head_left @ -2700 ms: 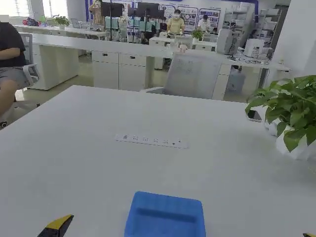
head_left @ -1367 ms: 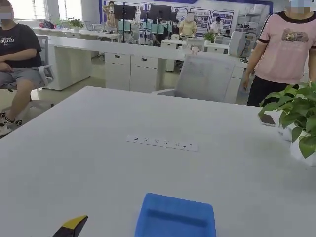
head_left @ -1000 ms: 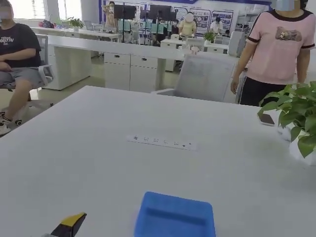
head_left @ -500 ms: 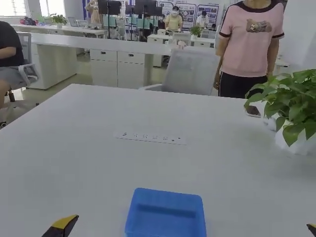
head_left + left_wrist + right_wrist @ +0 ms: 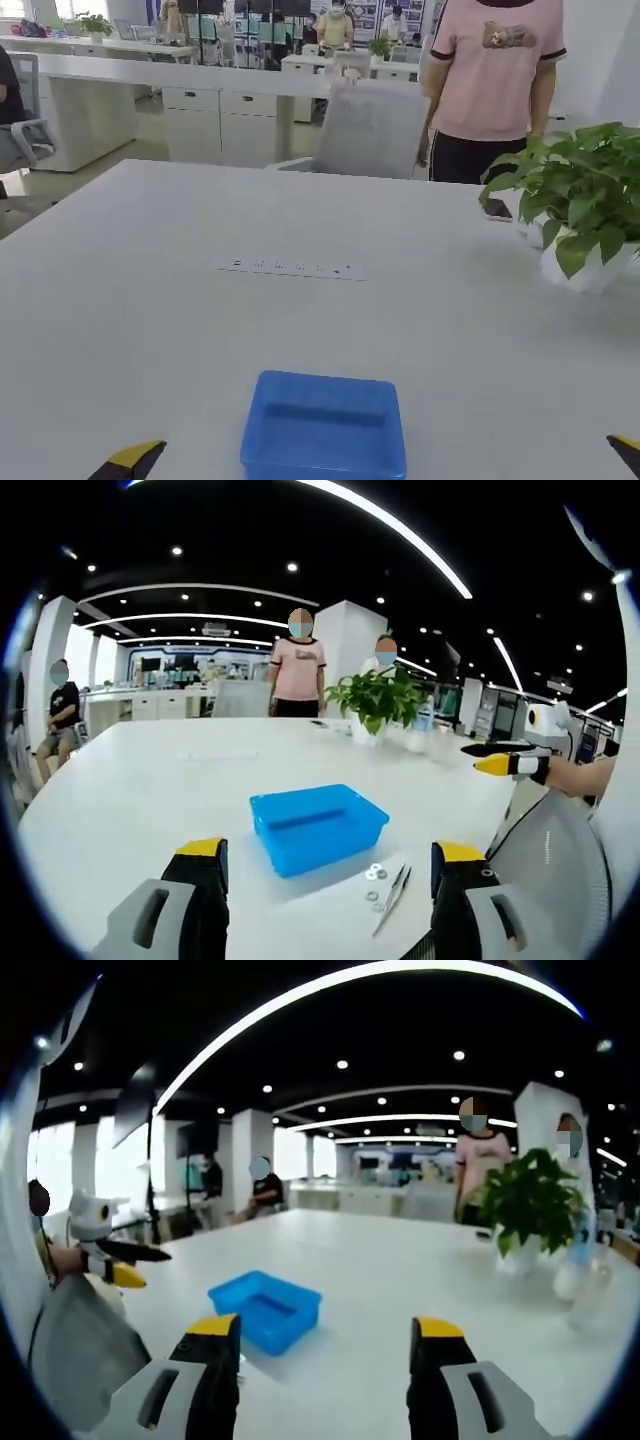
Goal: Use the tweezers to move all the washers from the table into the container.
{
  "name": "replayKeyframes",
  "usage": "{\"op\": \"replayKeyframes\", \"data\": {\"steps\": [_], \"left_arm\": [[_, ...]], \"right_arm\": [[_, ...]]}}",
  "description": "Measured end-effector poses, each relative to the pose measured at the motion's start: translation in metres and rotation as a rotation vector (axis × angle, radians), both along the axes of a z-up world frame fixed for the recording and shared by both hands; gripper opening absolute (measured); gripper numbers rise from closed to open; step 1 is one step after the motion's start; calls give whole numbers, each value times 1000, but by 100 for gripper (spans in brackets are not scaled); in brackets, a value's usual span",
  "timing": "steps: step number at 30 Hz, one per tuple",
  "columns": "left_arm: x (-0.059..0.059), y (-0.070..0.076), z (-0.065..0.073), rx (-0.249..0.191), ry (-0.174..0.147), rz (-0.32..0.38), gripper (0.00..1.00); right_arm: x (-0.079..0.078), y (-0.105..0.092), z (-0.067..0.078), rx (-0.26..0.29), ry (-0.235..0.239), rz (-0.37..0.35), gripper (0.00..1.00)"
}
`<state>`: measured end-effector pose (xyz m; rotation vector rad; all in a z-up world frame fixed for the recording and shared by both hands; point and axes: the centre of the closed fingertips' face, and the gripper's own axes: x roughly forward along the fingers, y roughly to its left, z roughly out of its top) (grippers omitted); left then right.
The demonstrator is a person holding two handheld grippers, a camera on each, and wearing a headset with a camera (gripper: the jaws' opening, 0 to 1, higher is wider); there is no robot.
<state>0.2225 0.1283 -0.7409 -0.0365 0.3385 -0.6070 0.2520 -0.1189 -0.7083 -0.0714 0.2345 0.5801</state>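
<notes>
A blue container sits on the white table near its front edge, also seen in the left gripper view and the right gripper view. Two or three small washers lie on the table just in front of the container, with metal tweezers beside them. My left gripper is open and held above the table, with nothing between its jaws. My right gripper is open too and holds nothing. In the head view, one yellow fingertip shows at the bottom left and another fingertip at the bottom right.
A potted plant stands at the right of the table, with a phone near it. A power strip is set in the table's middle. A person in a pink shirt stands behind the far edge beside a grey chair.
A person in a pink shirt has walked in from the right to stand behind the table. The head camera has tilted down a little. A yellow tip now shows at the bottom right.
</notes>
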Motion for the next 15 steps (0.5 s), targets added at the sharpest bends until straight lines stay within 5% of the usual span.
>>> {"op": "replayKeyframes", "data": {"steps": [5,8,15], "left_arm": [[-14,-11,-14,53,118,-152,61],[-19,-19,-19,74,169,-231,46],[-27,-32,-51,249,273,-415,29]], "right_arm": [[-3,1,-12,-128,59,25,65],[-6,7,-17,-158,103,45,60],[-16,40,-34,-241,158,172,42]]}}
